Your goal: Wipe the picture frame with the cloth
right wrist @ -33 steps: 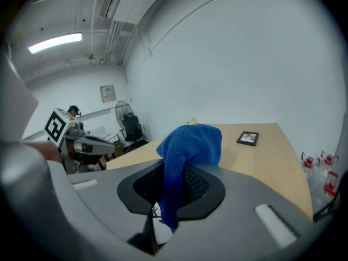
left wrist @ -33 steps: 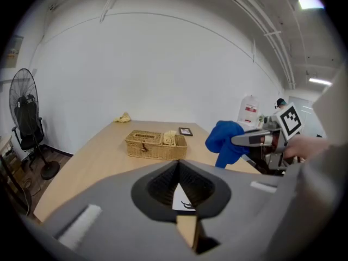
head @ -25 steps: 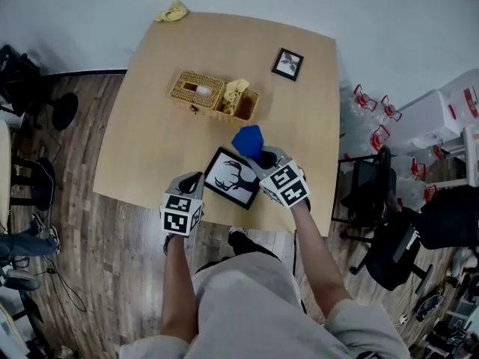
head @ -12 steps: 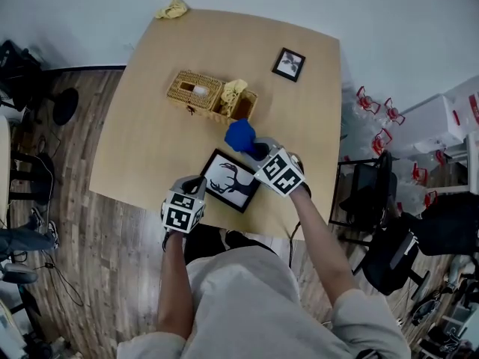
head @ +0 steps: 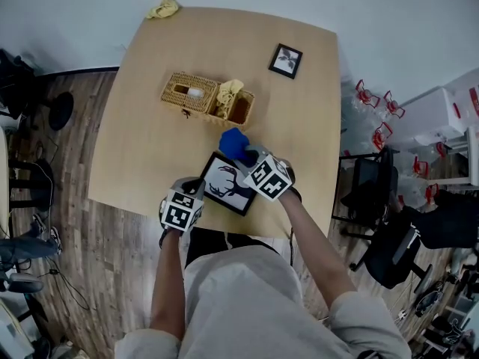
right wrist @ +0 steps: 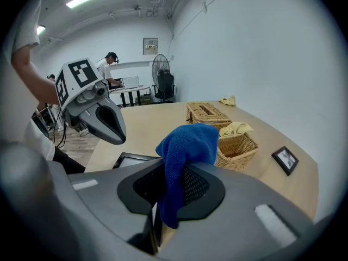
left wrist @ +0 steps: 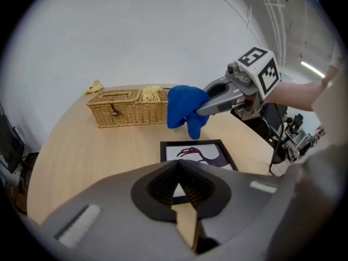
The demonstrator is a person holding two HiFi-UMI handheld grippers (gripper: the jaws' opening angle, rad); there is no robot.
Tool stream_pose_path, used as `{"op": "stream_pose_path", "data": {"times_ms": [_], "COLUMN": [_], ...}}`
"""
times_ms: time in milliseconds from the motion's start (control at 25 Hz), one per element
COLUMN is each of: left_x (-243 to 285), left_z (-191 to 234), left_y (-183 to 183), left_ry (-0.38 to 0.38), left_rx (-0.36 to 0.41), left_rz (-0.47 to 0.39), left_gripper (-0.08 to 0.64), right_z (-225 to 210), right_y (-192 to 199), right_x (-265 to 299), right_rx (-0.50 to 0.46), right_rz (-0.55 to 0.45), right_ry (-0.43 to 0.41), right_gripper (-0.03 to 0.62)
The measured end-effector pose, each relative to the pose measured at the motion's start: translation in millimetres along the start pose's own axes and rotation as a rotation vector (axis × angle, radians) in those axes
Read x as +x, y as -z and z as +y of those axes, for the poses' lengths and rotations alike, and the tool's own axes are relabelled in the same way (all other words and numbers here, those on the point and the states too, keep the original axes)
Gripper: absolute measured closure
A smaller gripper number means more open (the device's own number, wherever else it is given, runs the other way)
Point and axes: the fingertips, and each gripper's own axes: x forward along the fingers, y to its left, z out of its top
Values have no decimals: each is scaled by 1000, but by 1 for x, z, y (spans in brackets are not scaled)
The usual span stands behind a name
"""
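Observation:
A black picture frame [head: 224,184] with a deer print lies flat near the table's front edge. My right gripper [head: 248,156] is shut on a bunched blue cloth [head: 235,145] that hangs just above the frame's far right corner. In the left gripper view the blue cloth [left wrist: 185,109] dangles over the frame [left wrist: 199,153]. My left gripper [head: 194,185] is shut at the frame's near left corner, with nothing visible between its jaws. In the right gripper view the cloth [right wrist: 184,154] drapes over the jaws, with the frame [right wrist: 129,160] below.
A wicker basket [head: 204,98] holding a yellow cloth stands mid-table behind the frame. A small framed picture [head: 286,60] lies far right, and a crumpled yellow cloth [head: 163,7] at the far left corner. Office chairs and boxes stand right of the table [head: 142,148].
My right gripper has carried the blue cloth leftward, closer to the frame's far corner. The left gripper has stayed by the frame's near corner.

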Motion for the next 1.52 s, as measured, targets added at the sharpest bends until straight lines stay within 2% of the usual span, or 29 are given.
{"op": "stream_pose_path", "data": {"times_ms": [280, 720, 1040, 1240, 1520], "left_x": [19, 47, 58, 59, 63], "left_z": [13, 14, 15, 14, 11], "left_y": [7, 10, 27, 29, 32], "left_ry": [51, 157, 162, 162, 185], "left_rx": [50, 79, 101, 96, 175], "left_rz": [68, 134, 216, 233, 274], "left_gripper": [508, 508, 508, 508, 508], "right_z": [14, 18, 32, 36, 46], "right_y": [-1, -7, -3, 1, 14], "right_x": [34, 71, 91, 103, 117], "right_rx": [5, 4, -20, -8, 10], "right_rz": [34, 79, 104, 114, 137], "right_ry": [-54, -103, -143, -148, -167], "right_gripper": [545, 545, 545, 545, 545]}}
